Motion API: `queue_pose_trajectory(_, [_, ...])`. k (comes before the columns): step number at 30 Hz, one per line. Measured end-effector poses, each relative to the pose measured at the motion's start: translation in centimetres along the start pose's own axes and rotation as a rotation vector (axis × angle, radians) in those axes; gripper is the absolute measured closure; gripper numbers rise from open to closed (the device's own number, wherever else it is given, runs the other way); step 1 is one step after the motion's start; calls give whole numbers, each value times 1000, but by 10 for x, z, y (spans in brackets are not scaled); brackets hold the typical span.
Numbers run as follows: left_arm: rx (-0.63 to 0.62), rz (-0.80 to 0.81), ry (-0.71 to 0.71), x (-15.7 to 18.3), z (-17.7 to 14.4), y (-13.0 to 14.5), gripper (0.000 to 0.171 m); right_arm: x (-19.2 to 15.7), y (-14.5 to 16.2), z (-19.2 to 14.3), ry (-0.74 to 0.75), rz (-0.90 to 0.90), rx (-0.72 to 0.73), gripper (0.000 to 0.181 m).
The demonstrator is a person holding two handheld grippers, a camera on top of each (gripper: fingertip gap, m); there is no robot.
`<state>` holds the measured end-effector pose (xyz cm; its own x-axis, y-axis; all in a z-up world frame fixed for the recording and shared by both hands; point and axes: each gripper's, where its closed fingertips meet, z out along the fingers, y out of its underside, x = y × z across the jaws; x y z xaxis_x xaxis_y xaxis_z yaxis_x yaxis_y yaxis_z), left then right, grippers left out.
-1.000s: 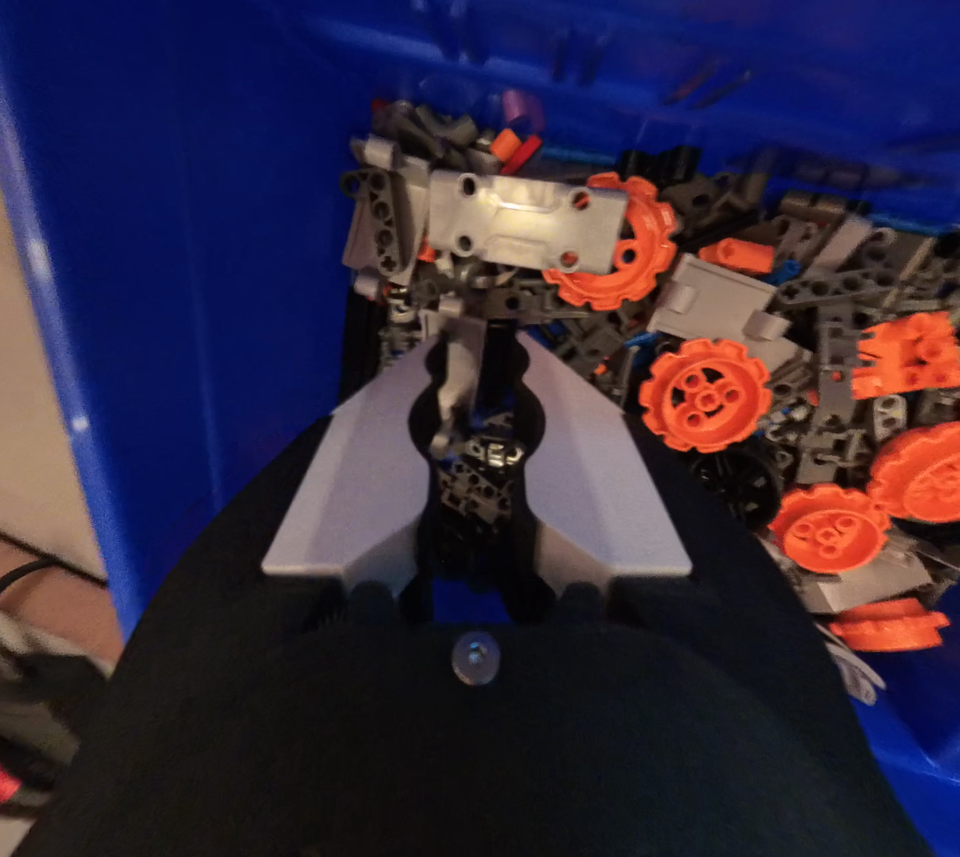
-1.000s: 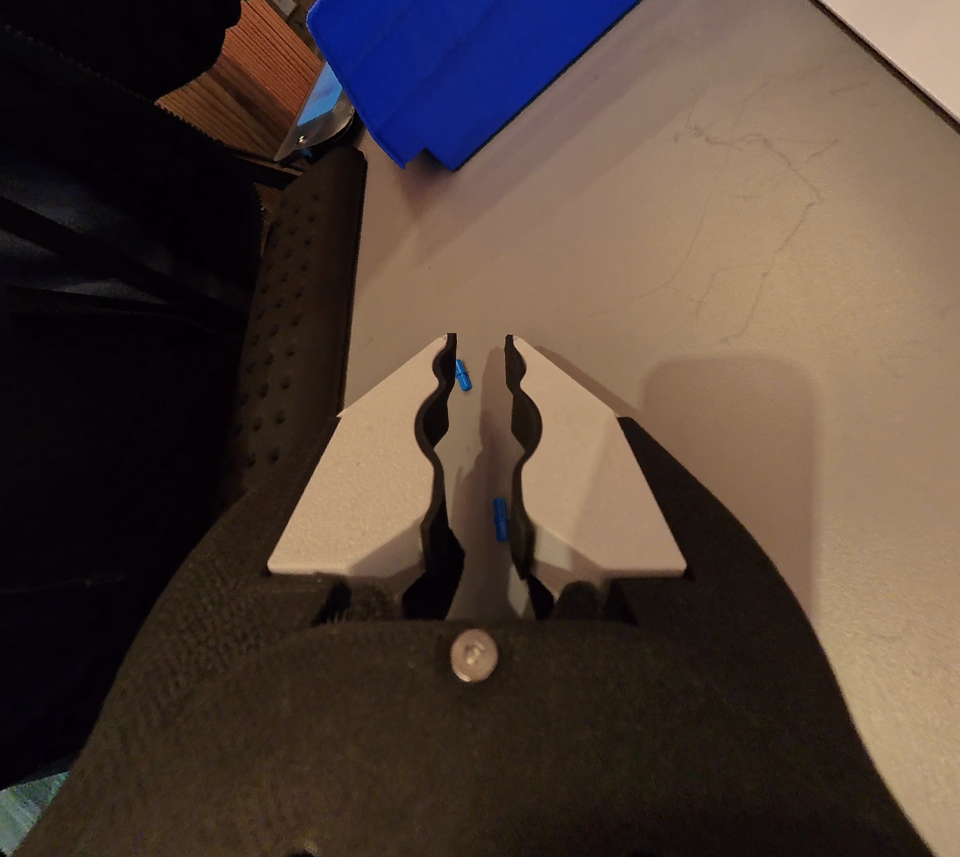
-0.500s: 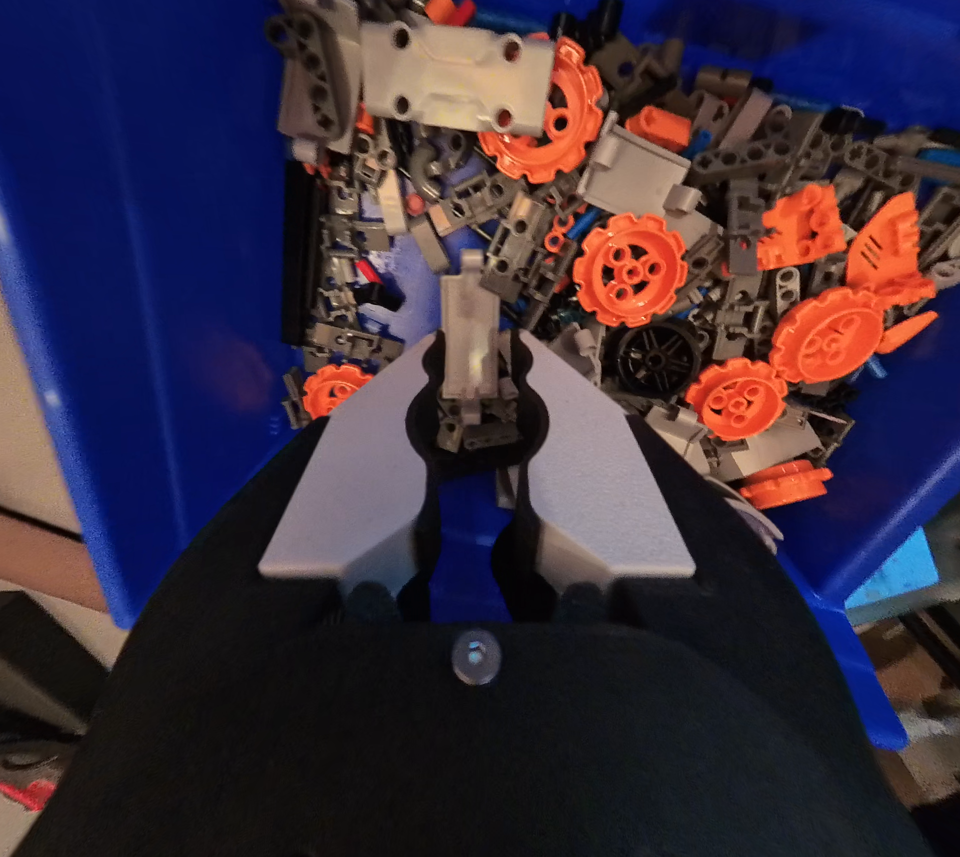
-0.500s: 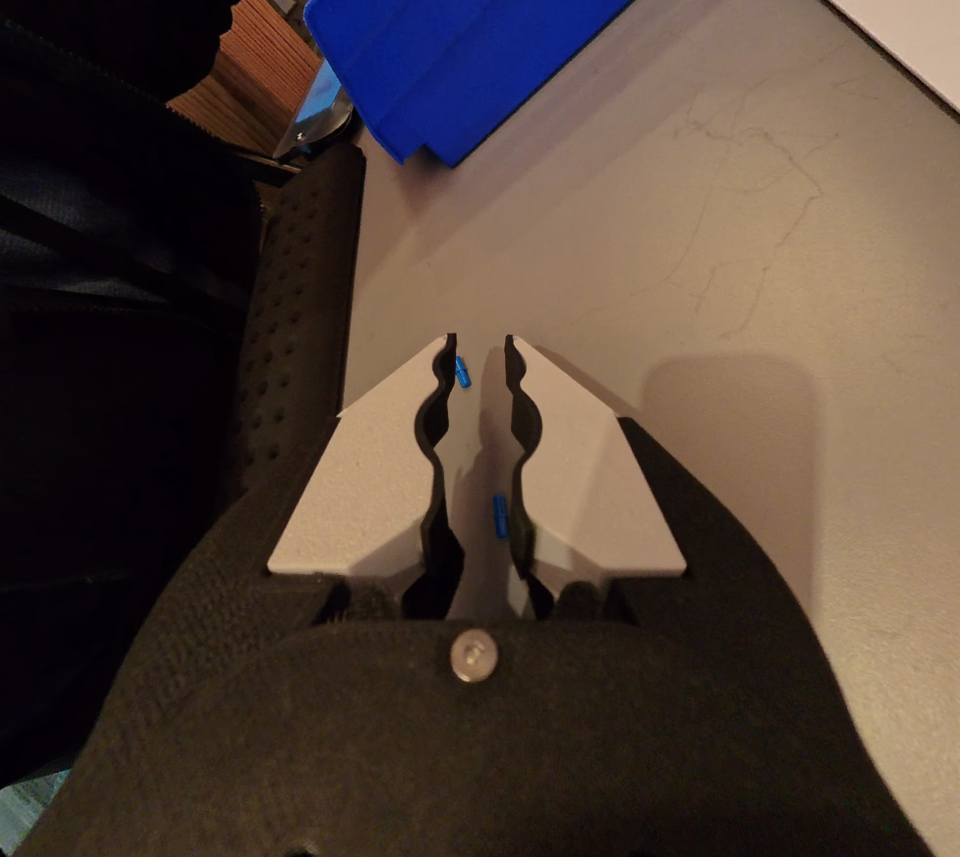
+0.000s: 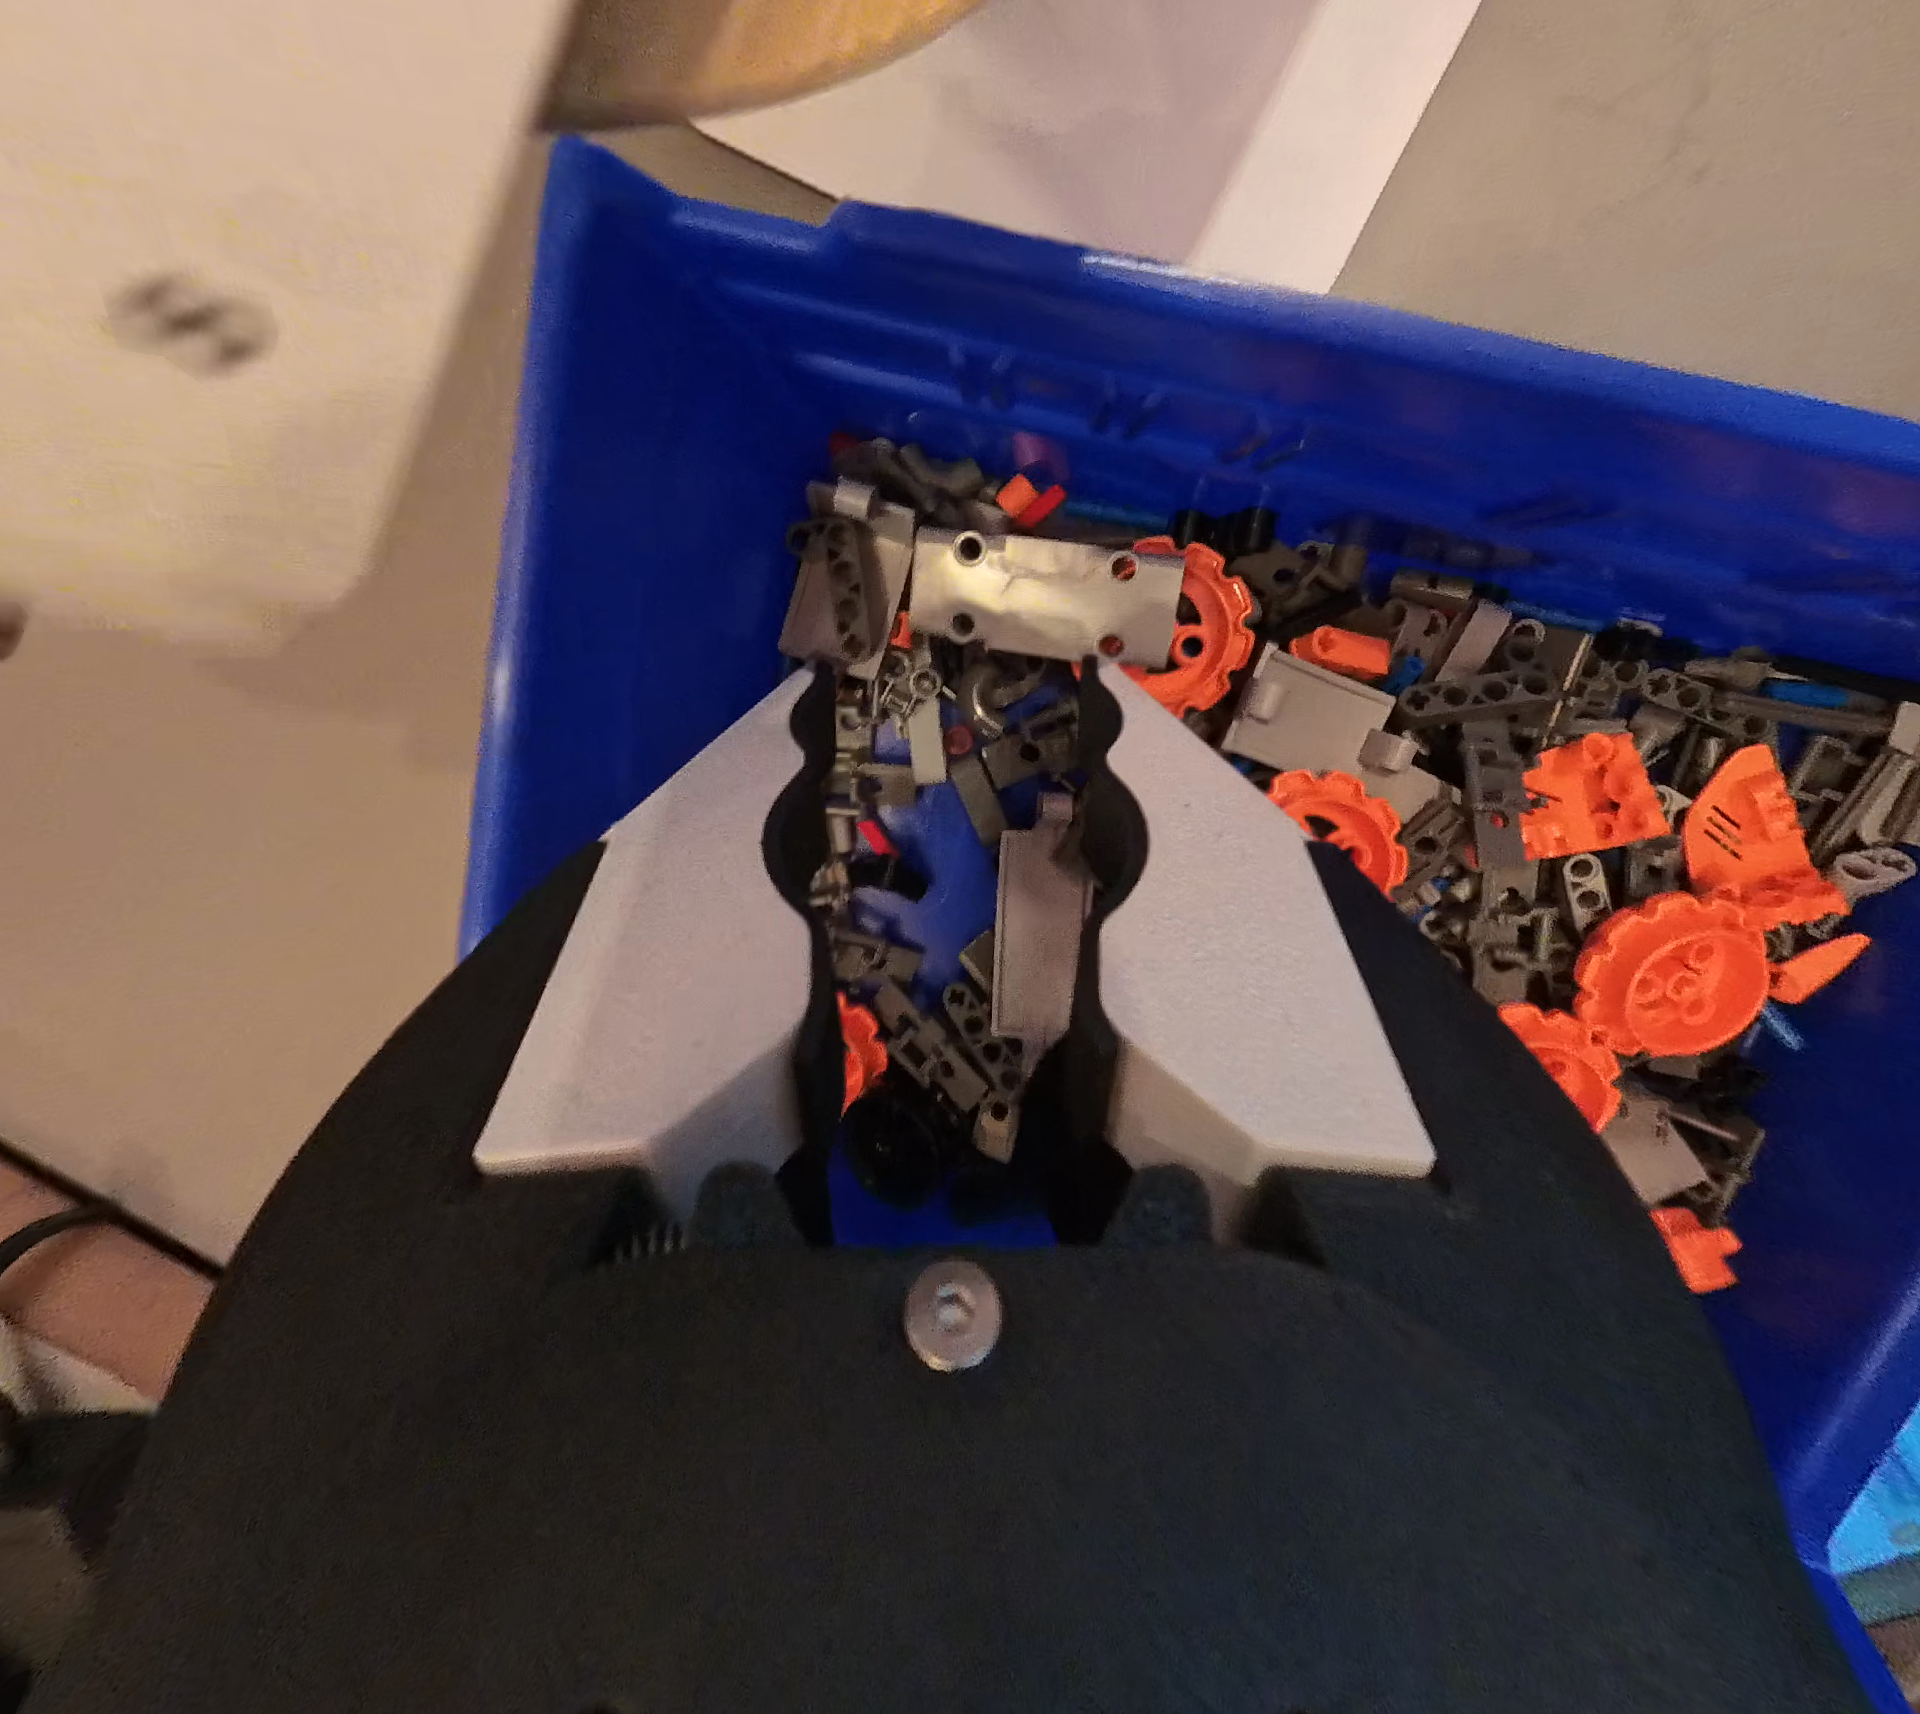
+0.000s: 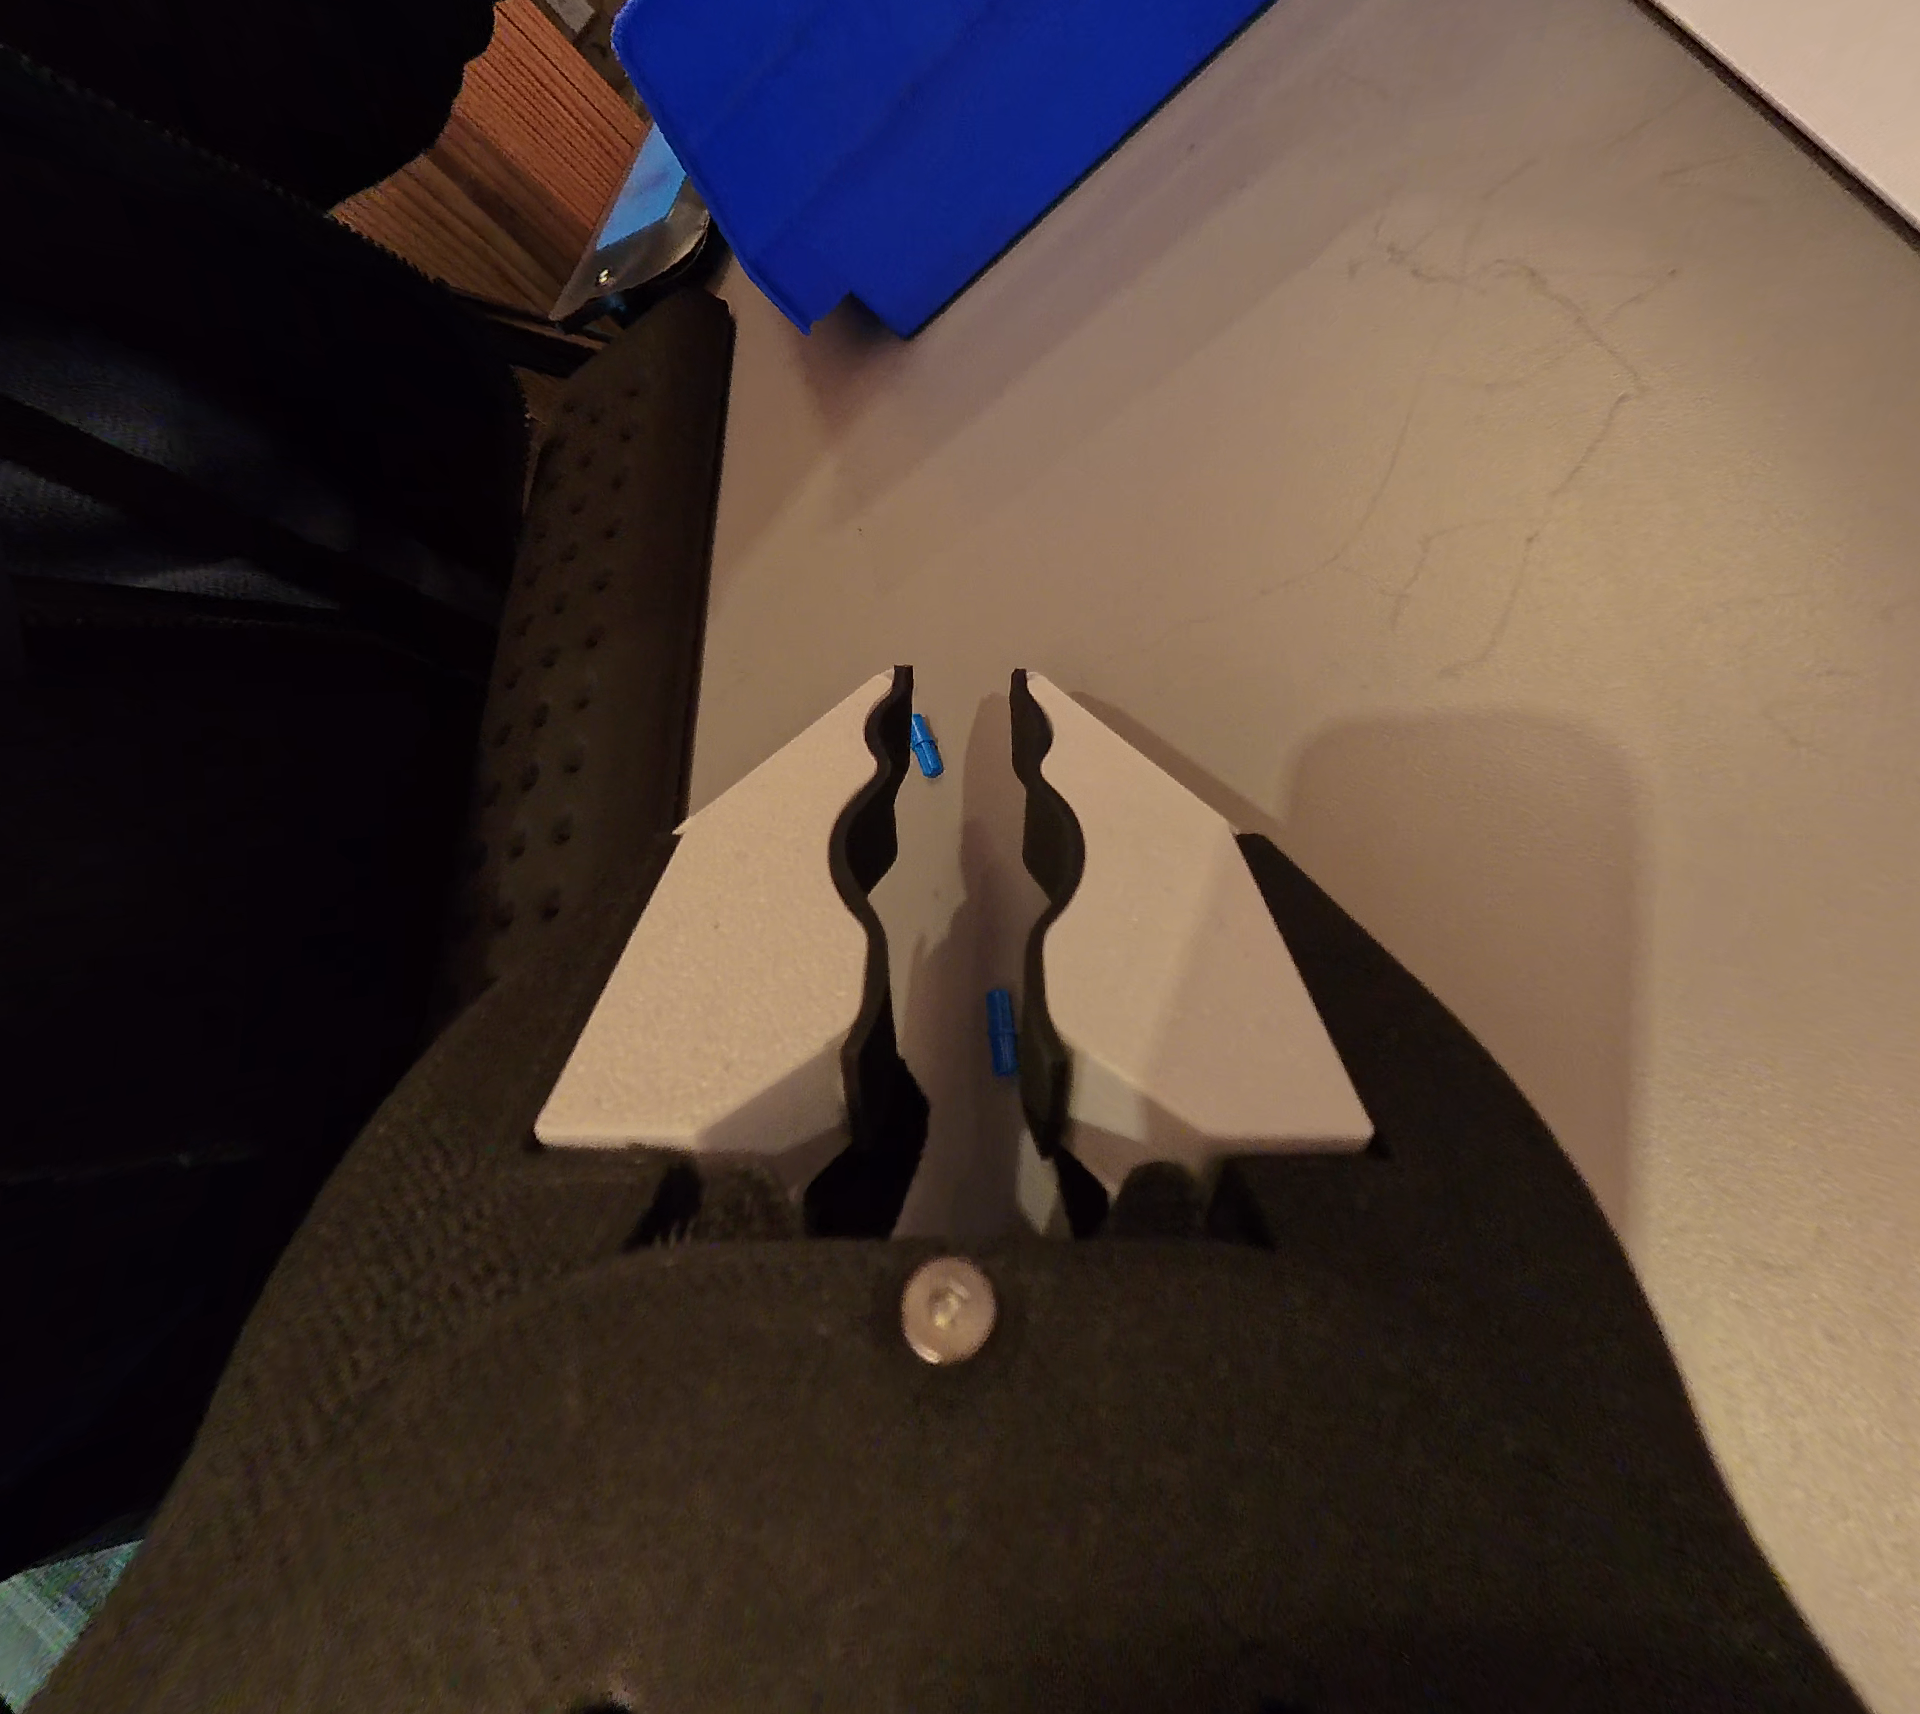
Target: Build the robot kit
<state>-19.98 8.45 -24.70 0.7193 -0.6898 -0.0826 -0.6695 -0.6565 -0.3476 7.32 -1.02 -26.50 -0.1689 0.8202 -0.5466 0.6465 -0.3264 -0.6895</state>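
Your left gripper hangs over the blue bin of grey and orange building parts, jaws spread wide. A long grey panel lies just beside its right jaw; whether they touch, I cannot tell. Your right gripper rests low over the table, slightly apart and holding nothing, with two blue pins between its jaws.

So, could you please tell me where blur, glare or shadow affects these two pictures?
Left wrist view: the background above the blue bin is motion-blurred, with glare on the grey plate. Right wrist view: sharp, dim on the left, and the right tool throws a soft shadow on the table.
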Motion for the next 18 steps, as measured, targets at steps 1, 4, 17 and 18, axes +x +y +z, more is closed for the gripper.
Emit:
queue_pose_trajectory(1, [-12,5,7,2,6,0,126,0,0,0,0,0,0,165])
queue_pose_trajectory(4, [-28,13,33,8,20,-5,125,0,0,0,1,0,0,165])
queue_pose_trajectory(17, [-160,-7,54,17,24,36,171,-1,0,0,-2,-1,2,165])
queue_pose_trajectory(18, [-159,-10,43,16,22,38,171,-1,-1,0,-1,-1,3,165])
